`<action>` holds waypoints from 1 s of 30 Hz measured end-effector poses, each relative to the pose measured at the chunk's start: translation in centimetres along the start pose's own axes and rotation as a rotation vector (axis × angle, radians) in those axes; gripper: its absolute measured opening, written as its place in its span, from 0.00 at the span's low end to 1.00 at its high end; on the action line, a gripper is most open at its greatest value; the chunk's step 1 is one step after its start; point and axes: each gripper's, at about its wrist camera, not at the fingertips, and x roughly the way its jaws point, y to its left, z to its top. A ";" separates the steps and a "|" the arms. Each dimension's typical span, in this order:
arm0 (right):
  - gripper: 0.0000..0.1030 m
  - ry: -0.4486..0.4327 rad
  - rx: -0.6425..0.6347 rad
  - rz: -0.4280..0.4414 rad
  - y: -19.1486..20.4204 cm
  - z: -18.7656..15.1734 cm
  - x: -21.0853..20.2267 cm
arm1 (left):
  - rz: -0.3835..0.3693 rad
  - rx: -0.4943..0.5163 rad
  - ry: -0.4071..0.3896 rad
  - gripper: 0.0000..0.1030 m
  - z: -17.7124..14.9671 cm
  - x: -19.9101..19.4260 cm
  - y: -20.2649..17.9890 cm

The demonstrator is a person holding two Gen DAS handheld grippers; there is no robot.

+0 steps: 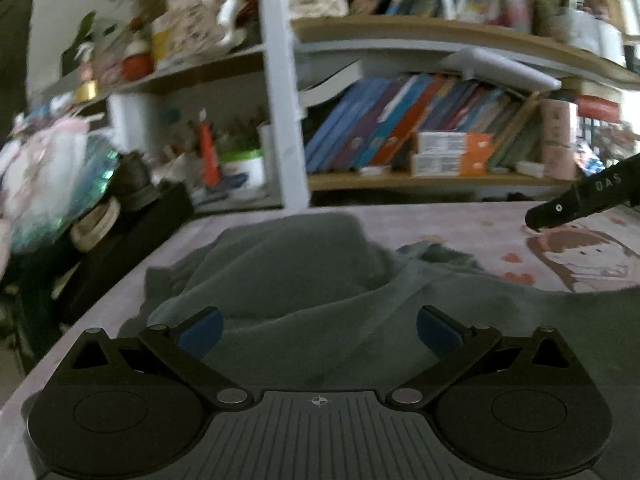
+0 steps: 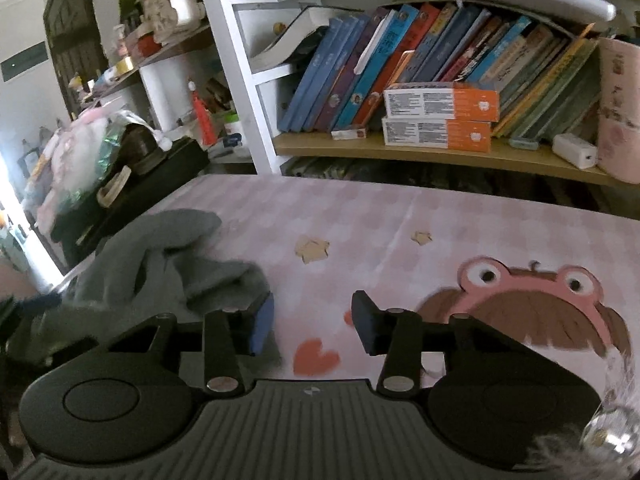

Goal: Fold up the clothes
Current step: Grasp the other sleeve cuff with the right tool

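A grey garment (image 1: 300, 272) lies crumpled on a pink cartoon-printed cover (image 1: 480, 232). My left gripper (image 1: 318, 332) hovers just over the near part of the cloth, open wide, with its blue pads apart and only the cloth lying below them. In the right wrist view the garment (image 2: 160, 264) is heaped at the left of the cover (image 2: 360, 216). My right gripper (image 2: 314, 326) is open with only bare cover showing between its pads, and its left finger is beside the cloth's edge. One black finger (image 1: 560, 212) of the right gripper shows at the far right of the left wrist view.
A bookshelf (image 2: 440, 152) with leaning books and two orange boxes (image 2: 440, 120) stands right behind the cover's far edge. Piled clutter and a black box (image 2: 160, 176) crowd the left side. A frog-like cartoon print (image 2: 528, 292) fills the cover's right part.
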 end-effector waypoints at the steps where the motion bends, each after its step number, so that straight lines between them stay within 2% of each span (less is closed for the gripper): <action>1: 0.41 0.009 0.011 0.002 0.1 0.4 0.7 | -0.006 -0.015 0.001 1.00 0.0 0.0 0.3; 5: 0.43 0.081 0.071 0.037 0.9 1.1 3.9 | -0.003 -0.061 0.019 1.00 -0.1 0.2 1.1; 9: 0.46 0.138 0.047 0.020 2.5 0.7 5.7 | 0.044 -0.080 0.063 1.00 -0.1 0.9 1.4; 18: 0.47 0.177 -0.005 0.021 4.2 -0.5 7.0 | 0.049 -0.090 0.074 1.00 -0.2 0.9 1.5; 20: 0.36 0.182 -0.051 0.024 4.8 -0.7 7.0 | 0.048 -0.092 0.076 1.00 -0.2 1.0 1.6; 22: 0.31 0.186 -0.099 0.025 5.3 -0.9 6.9 | 0.047 -0.094 0.078 1.00 -0.1 1.0 1.6; 23: 0.23 0.181 -0.133 0.017 5.6 -0.9 6.6 | 0.047 -0.094 0.079 1.00 -0.1 1.1 1.6; 25: 0.15 0.158 -0.204 -0.008 6.2 -0.8 5.9 | 0.047 -0.096 0.081 1.00 -0.2 1.1 1.6; 26: 0.10 0.137 -0.237 -0.019 6.5 -0.6 5.3 | 0.047 -0.097 0.082 1.00 -0.2 1.1 1.6; 30: 0.10 -0.040 -0.472 -0.157 8.7 0.7 2.4 | 0.046 -0.101 0.087 1.00 -0.1 1.2 1.6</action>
